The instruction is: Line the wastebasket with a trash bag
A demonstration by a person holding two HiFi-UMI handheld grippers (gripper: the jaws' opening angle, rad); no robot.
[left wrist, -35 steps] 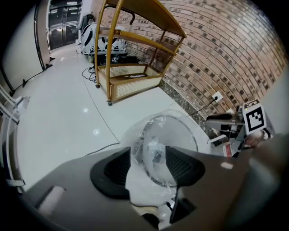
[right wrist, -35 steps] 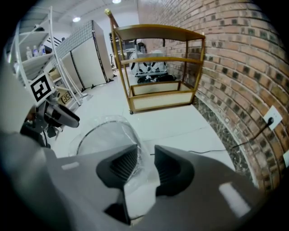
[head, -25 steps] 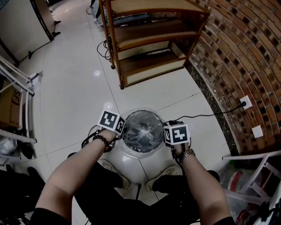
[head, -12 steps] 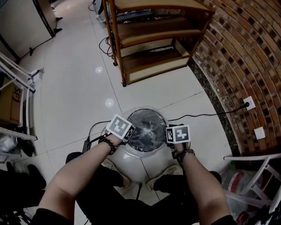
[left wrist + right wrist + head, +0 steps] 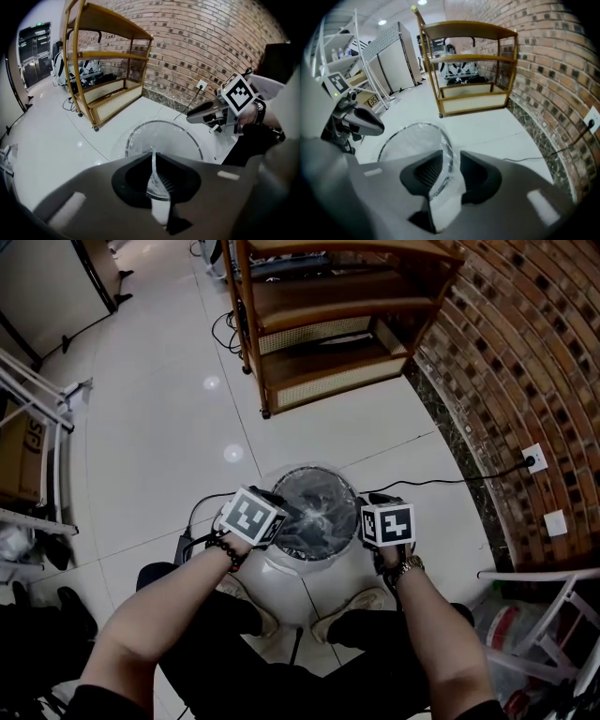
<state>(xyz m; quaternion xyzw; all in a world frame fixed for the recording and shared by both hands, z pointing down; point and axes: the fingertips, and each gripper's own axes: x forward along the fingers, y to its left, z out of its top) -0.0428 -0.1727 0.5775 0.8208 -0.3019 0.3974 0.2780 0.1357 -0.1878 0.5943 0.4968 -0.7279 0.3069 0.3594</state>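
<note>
Wastebasket [image 5: 302, 589]: white, round, upright on the pale tiled floor [image 5: 159, 427], just ahead of the person's shoes [image 5: 360, 602]. A clear trash bag [image 5: 314, 514] sits inside it, crinkled, with its film drawn up to the dark rim.

Left gripper [image 5: 152, 172]: at the rim's left side. We note its jaws have just been closing and now stand almost together, pinching a thin fold of bag film at the rim.

Right gripper [image 5: 446, 171]: at the rim's right side, jaws set wider. They straddle the basket's edge, one inside and one outside, and clamp the wall with bag film lying over it. Both grippers tilt steeply down.

Surroundings: a wooden shelf unit [image 5: 328, 324] stands beyond the basket, well apart. A brick wall [image 5: 525, 362] runs along the right and carries a socket [image 5: 532, 458], from which a black cable [image 5: 441, 485] leads across the floor towards the basket.
</note>
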